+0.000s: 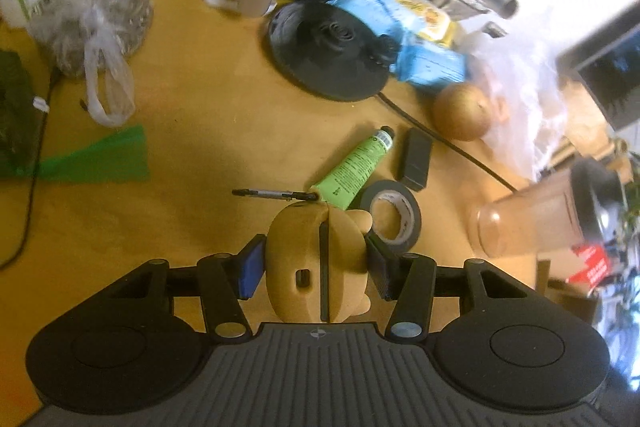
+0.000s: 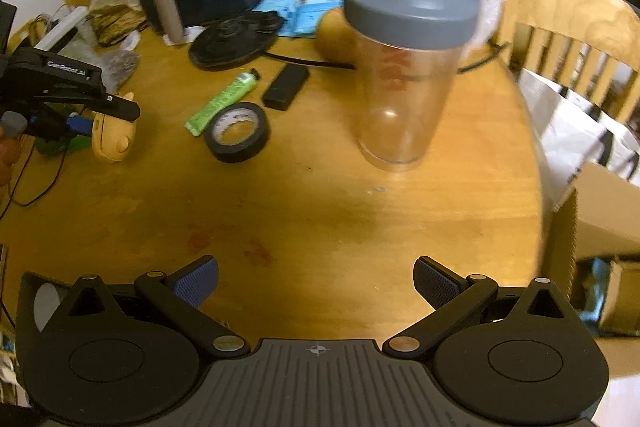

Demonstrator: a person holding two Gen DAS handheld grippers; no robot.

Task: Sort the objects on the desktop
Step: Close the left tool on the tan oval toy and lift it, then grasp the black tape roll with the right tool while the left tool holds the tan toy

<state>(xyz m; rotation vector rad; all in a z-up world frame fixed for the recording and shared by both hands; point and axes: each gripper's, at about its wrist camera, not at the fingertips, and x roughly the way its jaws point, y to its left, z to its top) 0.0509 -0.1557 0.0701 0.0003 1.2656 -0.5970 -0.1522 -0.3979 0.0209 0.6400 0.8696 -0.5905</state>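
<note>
**Toy held in left tongs, right tongs wide over bare wood**

Toy (image 1: 316, 263) sits between the pads of our left tongs (image 1: 316, 267), a rounded tan figure with a dark seam down its middle and a small slot in its side. The blue pad (image 1: 251, 269) presses one flank and the dark pad (image 1: 380, 269) the other, so these tongs are clamped on it at a middling width. In the right wrist view we see the same toy (image 2: 114, 137) hanging under the left tongs (image 2: 80, 123), clear of the table (image 2: 300, 219).

Just beyond the left tongs' tips lie a pen (image 1: 274, 193), a green tube (image 1: 352, 167) and a roll of black tape (image 1: 392, 217), the tape nearest the dark pad. A small black box (image 1: 416, 159) lies past the tape, beside the tube's cap. Farther out we see a round black base (image 1: 328, 55), and a blue packet (image 1: 424, 63) touching its edge.

Our right tongs (image 2: 316, 287) stand wide, nothing between their pads, over bare wood. Ahead of them and slightly to the right stands a clear shaker (image 2: 404, 67) with a grey lid, upright. The tape (image 2: 238, 133), tube (image 2: 224, 99) and box (image 2: 286, 87) lie ahead to the left, well apart from the pads.
</note>
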